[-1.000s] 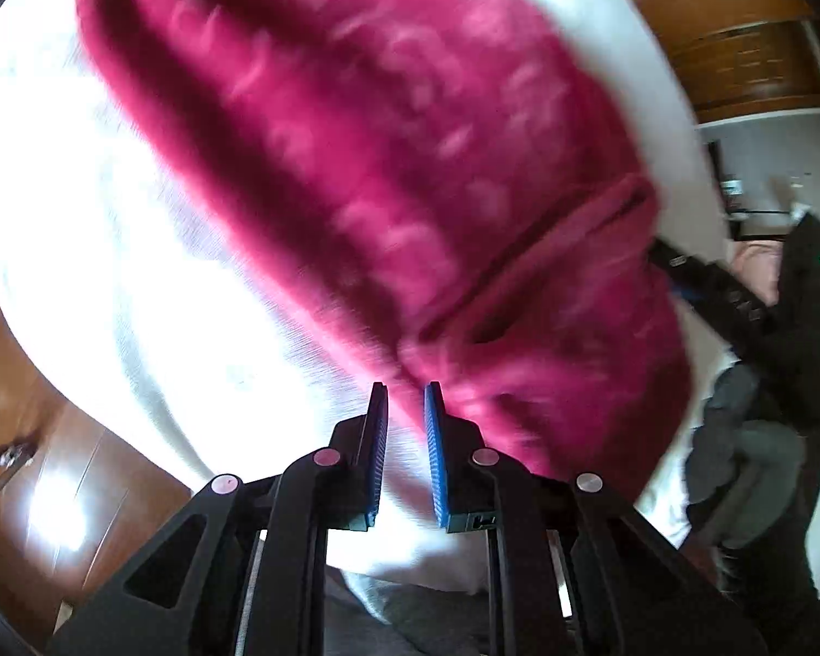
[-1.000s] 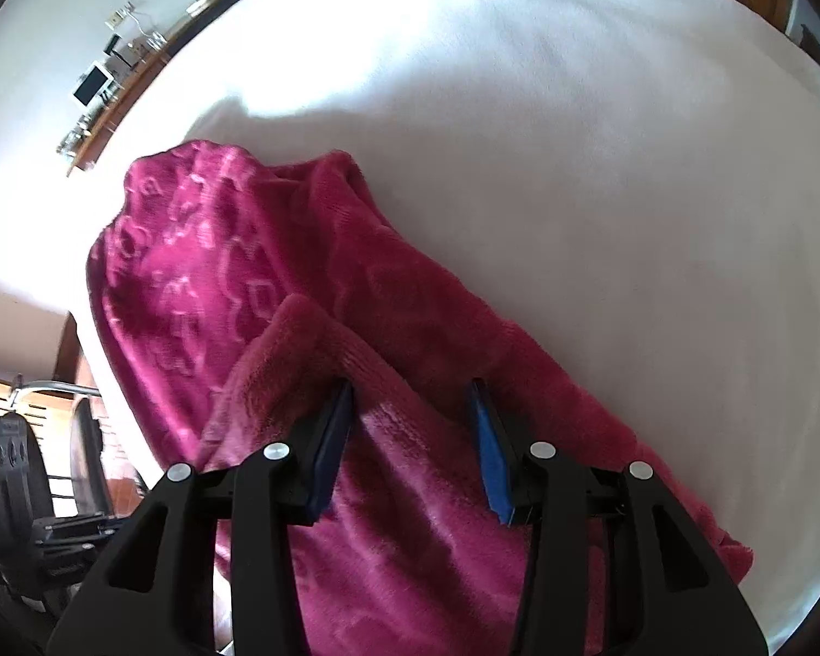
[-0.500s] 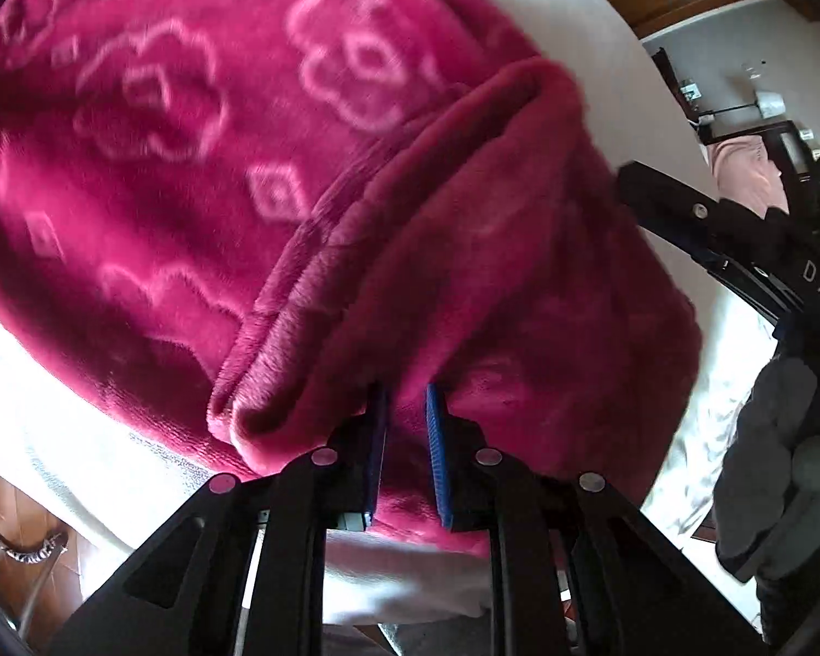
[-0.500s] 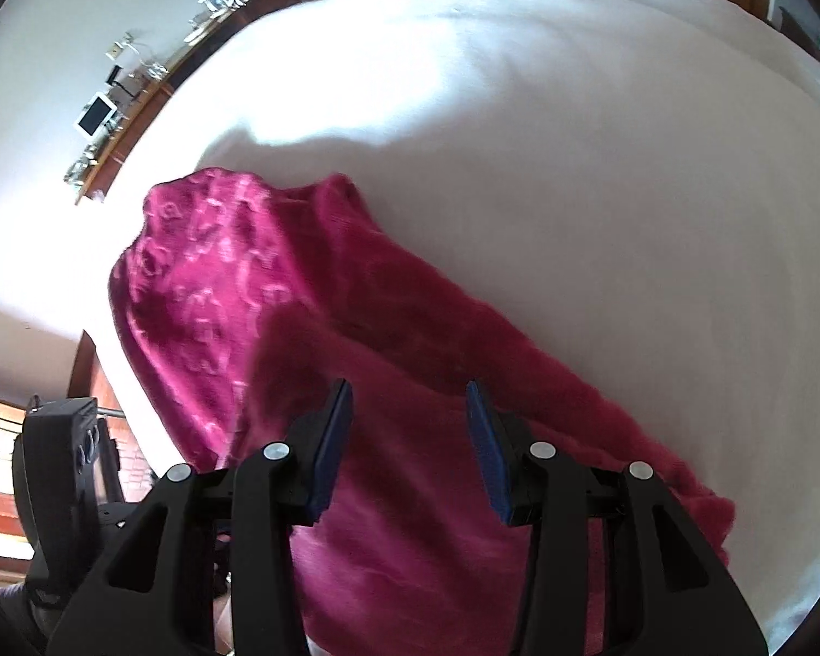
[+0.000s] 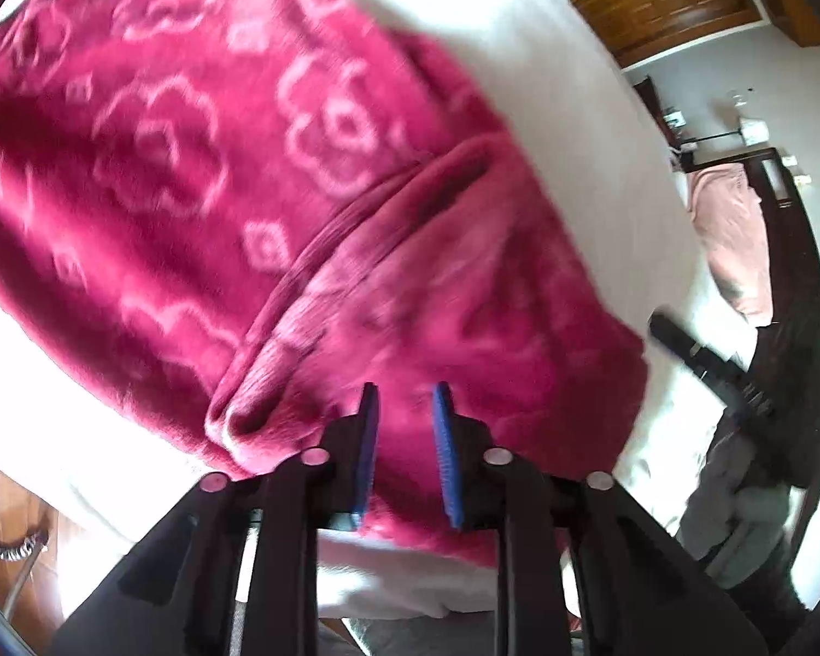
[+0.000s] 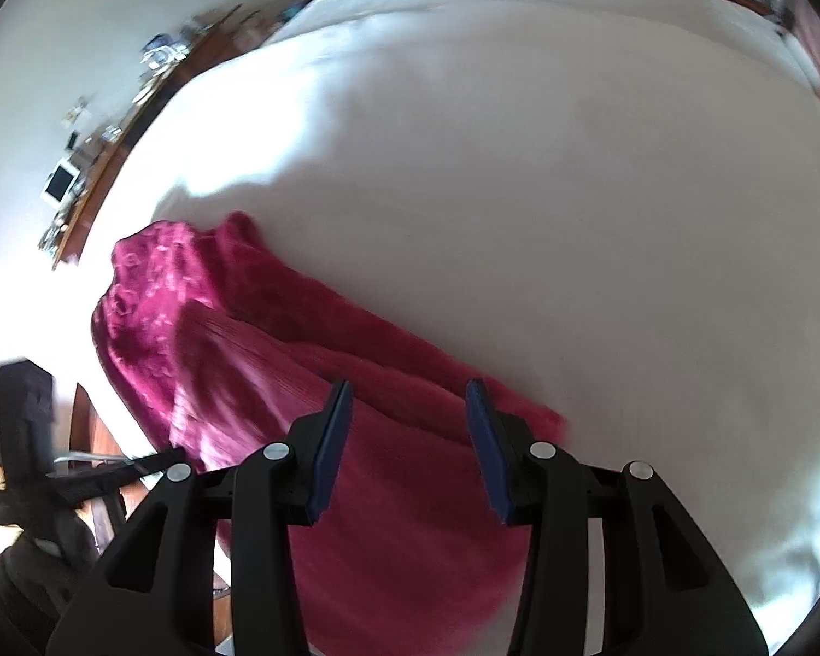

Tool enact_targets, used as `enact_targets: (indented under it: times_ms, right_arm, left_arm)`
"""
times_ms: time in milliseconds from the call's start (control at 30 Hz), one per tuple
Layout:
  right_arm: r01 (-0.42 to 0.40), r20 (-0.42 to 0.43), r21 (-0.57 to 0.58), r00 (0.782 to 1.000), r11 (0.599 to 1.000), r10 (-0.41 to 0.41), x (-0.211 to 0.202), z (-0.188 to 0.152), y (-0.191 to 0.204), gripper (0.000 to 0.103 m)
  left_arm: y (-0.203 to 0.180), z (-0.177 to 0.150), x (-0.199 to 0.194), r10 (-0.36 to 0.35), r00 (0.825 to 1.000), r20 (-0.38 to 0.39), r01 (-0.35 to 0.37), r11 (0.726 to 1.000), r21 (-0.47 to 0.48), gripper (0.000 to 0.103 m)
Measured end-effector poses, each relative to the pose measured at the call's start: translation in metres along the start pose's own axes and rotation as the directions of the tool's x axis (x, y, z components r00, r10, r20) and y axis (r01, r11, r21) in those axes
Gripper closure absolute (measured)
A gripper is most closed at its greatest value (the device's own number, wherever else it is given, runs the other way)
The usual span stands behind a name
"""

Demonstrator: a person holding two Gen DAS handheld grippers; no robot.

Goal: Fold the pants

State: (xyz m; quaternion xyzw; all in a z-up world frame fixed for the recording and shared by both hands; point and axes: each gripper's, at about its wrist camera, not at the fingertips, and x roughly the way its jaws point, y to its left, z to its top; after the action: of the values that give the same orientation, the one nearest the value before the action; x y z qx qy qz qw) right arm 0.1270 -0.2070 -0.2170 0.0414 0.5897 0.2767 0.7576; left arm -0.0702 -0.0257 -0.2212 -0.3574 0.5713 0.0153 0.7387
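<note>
The pants [image 5: 202, 175] are magenta fleece with a pale flower pattern, lying folded on a white bed [image 5: 574, 126]. A folded-over layer shows a ribbed band across them. My left gripper [image 5: 404, 404] is open a little, just above the near edge of the top layer, holding nothing. In the right wrist view the pants [image 6: 235, 361] lie at lower left on the bed [image 6: 519, 191]. My right gripper [image 6: 407, 410] is open wide above the folded fabric, holding nothing.
The right gripper's black body [image 5: 710, 372] shows at the right of the left wrist view. A pink pillow [image 5: 732, 235] and dark headboard lie beyond. A cluttered wooden shelf [image 6: 109, 131] runs along the wall. Wooden floor [image 5: 5, 497] lies below the bed edge.
My left gripper has opened slightly and drawn back from the fold. My right gripper has lifted and pulled back from the pants, staying open.
</note>
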Motion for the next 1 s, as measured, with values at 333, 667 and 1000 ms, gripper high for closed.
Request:
enact_targets:
  times_ms: [333,667,1000]
  right_arm:
    - [0.036,-0.041,0.08,0.999,0.996,-0.033,-0.007,-0.047,-0.041,0.05]
    - [0.032,-0.039,0.084,0.999,0.996,-0.029,-0.011,-0.054,-0.044,0.048]
    - [0.048,0.044,0.022,0.998,0.999,-0.049,-0.028,-0.037,0.008,0.048]
  left_arm:
    - [-0.028,0.009,0.047,0.075,0.997,-0.03,-0.072,0.994,0.078,0.06]
    - [-0.028,0.012,0.034,0.075,0.997,-0.01,-0.073,0.993,0.097,0.056]
    - [0.035,0.034,-0.038,0.033,0.992,0.125,-0.03,0.999,-0.023,0.051]
